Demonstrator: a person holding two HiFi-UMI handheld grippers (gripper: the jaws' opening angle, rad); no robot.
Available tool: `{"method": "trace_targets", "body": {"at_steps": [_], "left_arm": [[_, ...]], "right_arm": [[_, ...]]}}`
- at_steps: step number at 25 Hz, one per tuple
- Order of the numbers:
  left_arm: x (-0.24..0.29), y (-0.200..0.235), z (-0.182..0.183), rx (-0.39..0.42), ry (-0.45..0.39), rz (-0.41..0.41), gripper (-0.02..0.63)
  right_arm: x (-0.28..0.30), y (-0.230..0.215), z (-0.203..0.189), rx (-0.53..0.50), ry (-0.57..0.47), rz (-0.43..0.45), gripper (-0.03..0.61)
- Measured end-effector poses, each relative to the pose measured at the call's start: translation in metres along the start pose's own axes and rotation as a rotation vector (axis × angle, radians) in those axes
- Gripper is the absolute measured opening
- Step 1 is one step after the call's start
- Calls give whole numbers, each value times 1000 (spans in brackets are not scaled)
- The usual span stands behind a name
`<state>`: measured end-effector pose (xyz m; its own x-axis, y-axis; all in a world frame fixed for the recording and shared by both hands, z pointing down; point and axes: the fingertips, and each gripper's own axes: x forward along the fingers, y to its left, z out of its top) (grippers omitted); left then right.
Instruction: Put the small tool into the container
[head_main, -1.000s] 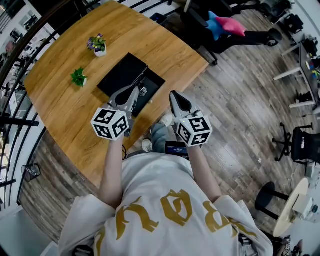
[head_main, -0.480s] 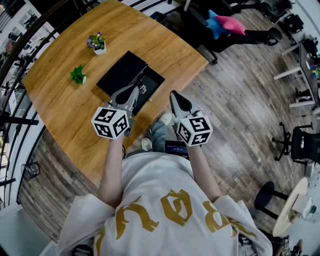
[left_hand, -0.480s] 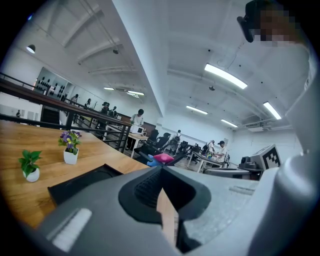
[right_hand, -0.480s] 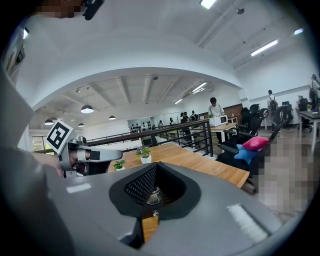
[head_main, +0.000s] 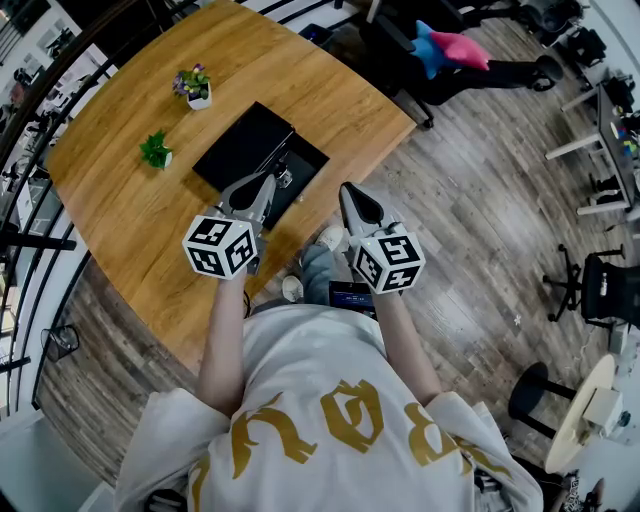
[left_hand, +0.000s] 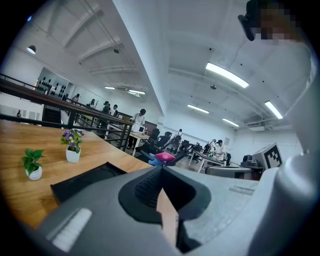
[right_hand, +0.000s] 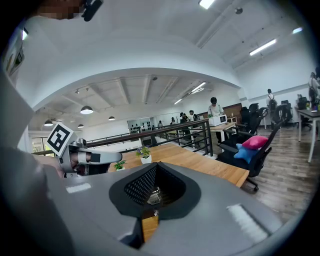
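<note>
A black container lies on the wooden table, with its open tray part toward the near edge. A small metallic tool shows at the tray's near-left rim; I cannot tell if it lies inside. My left gripper hovers just short of it, jaws shut and empty. The container sits below and left of that gripper. My right gripper is off the table's edge above the floor, jaws shut. A small metal glint shows deep between its pads.
A potted purple flower and a small green plant stand on the table left of the container. The table's curved near edge runs under my grippers. A chair with pink and blue cushions stands beyond the far corner. A railing borders the left side.
</note>
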<state>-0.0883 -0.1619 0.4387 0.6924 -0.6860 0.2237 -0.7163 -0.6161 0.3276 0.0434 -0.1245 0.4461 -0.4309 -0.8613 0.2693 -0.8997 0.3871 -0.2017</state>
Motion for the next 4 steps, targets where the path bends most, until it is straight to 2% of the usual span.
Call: {"method": "trace_targets", "body": {"at_steps": [4], "left_arm": [[-1,4,0,-2,-1,10,0]], "right_arm": [[1,0,-2,5,2,1,25]]}}
